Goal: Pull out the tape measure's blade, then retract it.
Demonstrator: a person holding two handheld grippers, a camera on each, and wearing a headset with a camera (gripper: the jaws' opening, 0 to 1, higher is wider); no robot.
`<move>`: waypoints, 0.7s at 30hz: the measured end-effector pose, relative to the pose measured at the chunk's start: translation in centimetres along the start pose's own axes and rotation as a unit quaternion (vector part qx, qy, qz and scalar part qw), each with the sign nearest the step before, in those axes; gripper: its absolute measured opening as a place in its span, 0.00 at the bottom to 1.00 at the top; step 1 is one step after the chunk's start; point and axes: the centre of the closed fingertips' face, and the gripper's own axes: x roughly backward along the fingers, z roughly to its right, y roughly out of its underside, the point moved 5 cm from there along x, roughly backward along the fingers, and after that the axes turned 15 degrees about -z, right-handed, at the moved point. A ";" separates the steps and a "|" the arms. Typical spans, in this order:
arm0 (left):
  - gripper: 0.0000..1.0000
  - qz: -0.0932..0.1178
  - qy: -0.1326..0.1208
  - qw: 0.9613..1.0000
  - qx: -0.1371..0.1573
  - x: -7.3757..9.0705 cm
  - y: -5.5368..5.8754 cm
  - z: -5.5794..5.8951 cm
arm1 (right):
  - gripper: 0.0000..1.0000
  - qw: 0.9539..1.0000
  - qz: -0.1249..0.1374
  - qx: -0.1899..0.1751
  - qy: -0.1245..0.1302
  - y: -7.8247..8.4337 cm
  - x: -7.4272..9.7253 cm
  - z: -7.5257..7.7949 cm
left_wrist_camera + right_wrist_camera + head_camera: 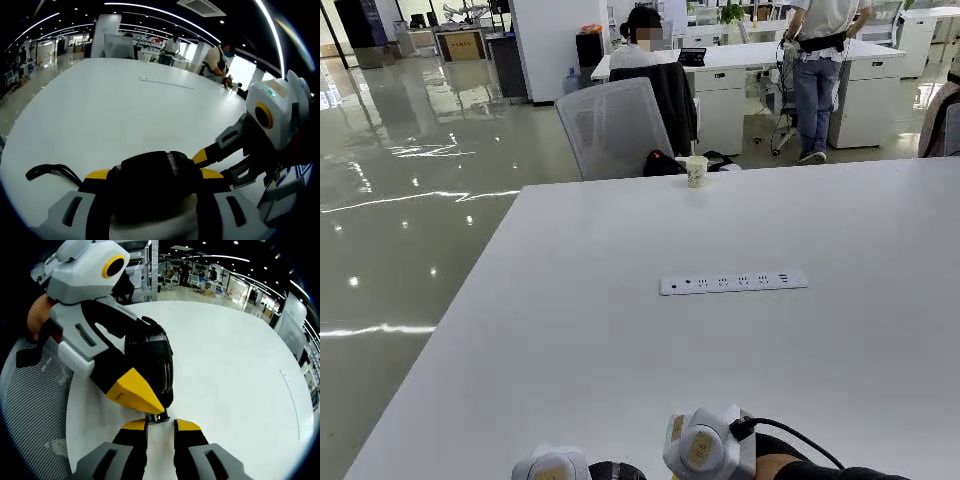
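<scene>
The white table (620, 330) spreads wide, and a white power strip (733, 283) lies flat near its middle. A paper cup (696, 171) stands at the far edge toward 12 o'clock. In the left gripper view the left gripper (155, 173) is clamped around the tape measure (147, 192), a rounded black case that sits at 6 o'clock between the yellow-tipped jaws. Its black wrist strap (47, 170) loops out onto the table toward 9 o'clock. In the right gripper view the case hangs just over the table's near edge. The small metal hook (157, 417) of the blade sits tight against the case's lower edge. The right gripper (161, 426) has its jaws a narrow gap apart on either side of that hook. I cannot tell whether they pinch it or only flank it, since the hook is small and dim. The case's markings are too dark to read, and the left gripper's jaws cover much of its sides. In the head view the picture's lower edge cuts off both grippers at 6 o'clock.
</scene>
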 end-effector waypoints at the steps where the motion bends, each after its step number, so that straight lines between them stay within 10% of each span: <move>1: 0.64 0.000 0.000 1.000 -0.002 0.0 -0.1 0.0 | 0.17 1.000 0.000 -0.003 -0.001 0.2 0.1 0.0; 10: 0.76 0.011 0.024 0.999 -0.021 0.5 -0.6 0.3 | 0.22 0.999 0.022 -0.043 0.002 1.9 1.7 -0.4; 21: 0.99 0.010 0.066 0.990 -0.126 1.6 -0.4 1.4 | 0.29 0.995 0.048 -0.081 0.011 4.4 4.7 -0.7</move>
